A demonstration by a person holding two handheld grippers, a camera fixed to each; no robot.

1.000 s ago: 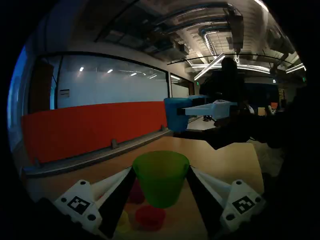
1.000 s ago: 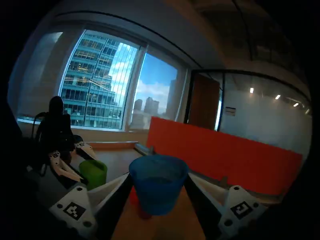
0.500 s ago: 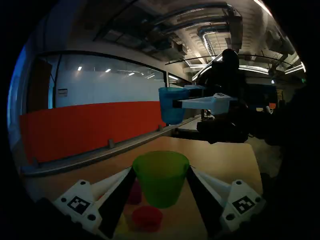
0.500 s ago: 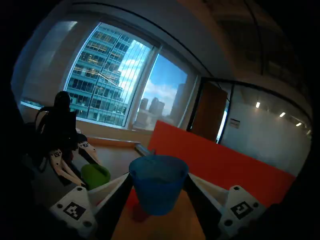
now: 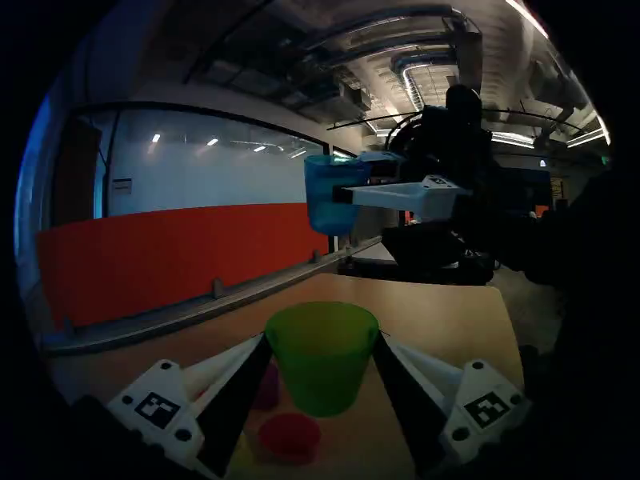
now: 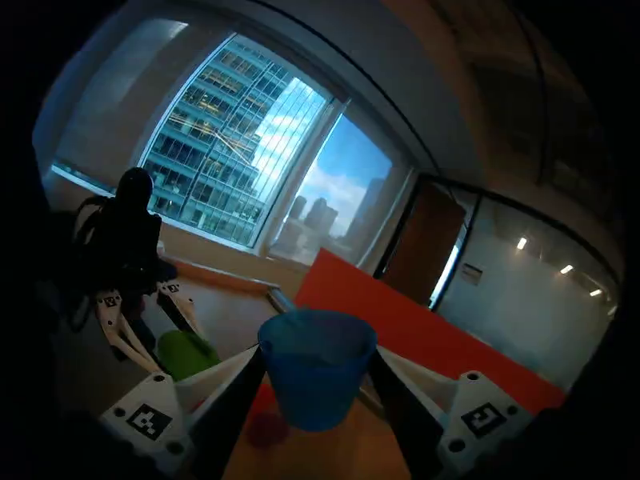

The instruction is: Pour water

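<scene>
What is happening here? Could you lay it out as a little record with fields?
Left gripper: shut on green cup, held upright above the table
Right gripper: shut on blue cup, held higher than the green cup
Pouring: not yet begun; blue cup is close to upright
On table: red cup, below the green cup
Background: orange wall, window

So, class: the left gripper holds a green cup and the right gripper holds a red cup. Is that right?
Not quite. The right gripper holds a blue cup, not a red one, as the right gripper view shows. The left gripper does hold a green cup.
</scene>
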